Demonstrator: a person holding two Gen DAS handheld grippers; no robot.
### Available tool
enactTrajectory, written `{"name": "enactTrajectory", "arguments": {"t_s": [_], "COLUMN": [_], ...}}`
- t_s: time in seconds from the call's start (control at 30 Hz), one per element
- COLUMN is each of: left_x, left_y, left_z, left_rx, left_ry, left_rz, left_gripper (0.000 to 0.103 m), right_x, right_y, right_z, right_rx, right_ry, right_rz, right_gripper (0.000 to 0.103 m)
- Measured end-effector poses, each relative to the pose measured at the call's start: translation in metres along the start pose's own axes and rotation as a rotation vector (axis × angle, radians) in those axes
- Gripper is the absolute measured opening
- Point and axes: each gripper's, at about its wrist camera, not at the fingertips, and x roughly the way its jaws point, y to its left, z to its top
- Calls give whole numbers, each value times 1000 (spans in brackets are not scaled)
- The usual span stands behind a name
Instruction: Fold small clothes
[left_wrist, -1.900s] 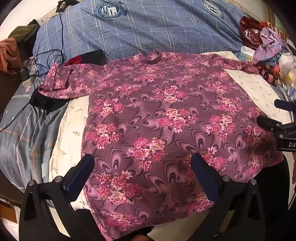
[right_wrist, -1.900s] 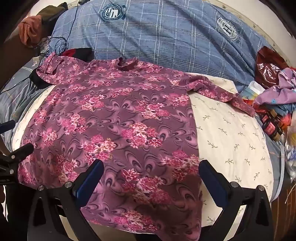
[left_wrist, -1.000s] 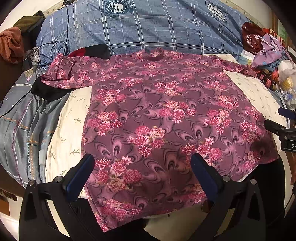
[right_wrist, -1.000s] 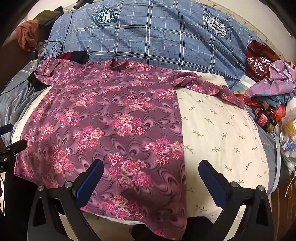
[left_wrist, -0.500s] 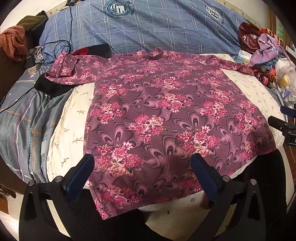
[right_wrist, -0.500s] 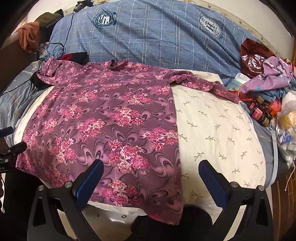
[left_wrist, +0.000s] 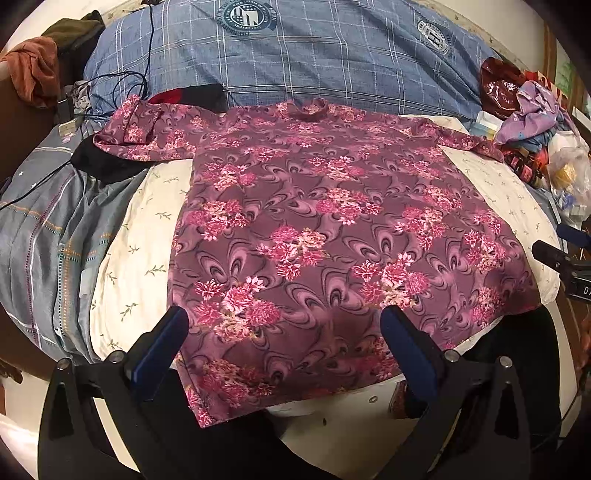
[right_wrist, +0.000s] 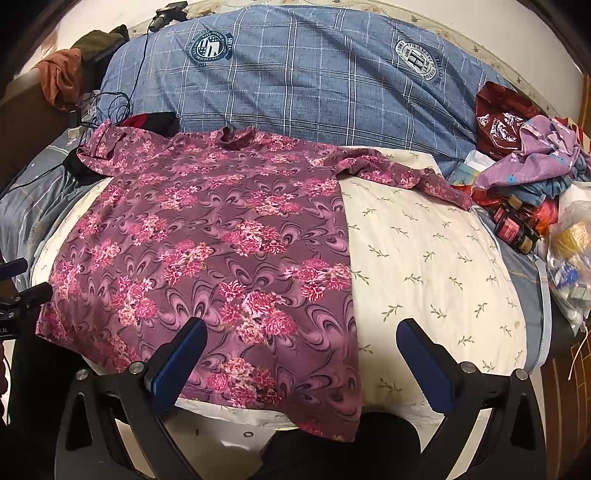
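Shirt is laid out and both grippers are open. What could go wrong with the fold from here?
The shirt's hem hangs over the front edge of the cream pillow, so a tug could slide it off. Its left sleeve is bunched on black clothing, which may get dragged along. The right sleeve ends beside the bottles.

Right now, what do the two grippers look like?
Both look alike: the left gripper and right gripper have black angular frames with silver screws and two flat dark-blue padded jaws each. The right one, in the left view, shows partial white lettering on its side.
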Motion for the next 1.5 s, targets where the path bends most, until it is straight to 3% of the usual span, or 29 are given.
{"name": "enactTrajectory", "arguments": {"t_s": [1.33, 1.4, 1.5], "left_x": [14, 16, 16], "left_y": [-2, 6, 31], "left_z": [7, 12, 26], "left_rx": [4, -15, -49], "left_ry": [28, 39, 7], "left_rz": [-38, -51, 10], "left_gripper": [103, 103, 103], "right_x": [14, 16, 24], "right_y": [-3, -10, -38], "right_z": [1, 2, 6], "right_rx": [17, 44, 150], "right_ry": [19, 22, 27], "right_rz": [18, 44, 85], "right_gripper": [103, 103, 103]}}
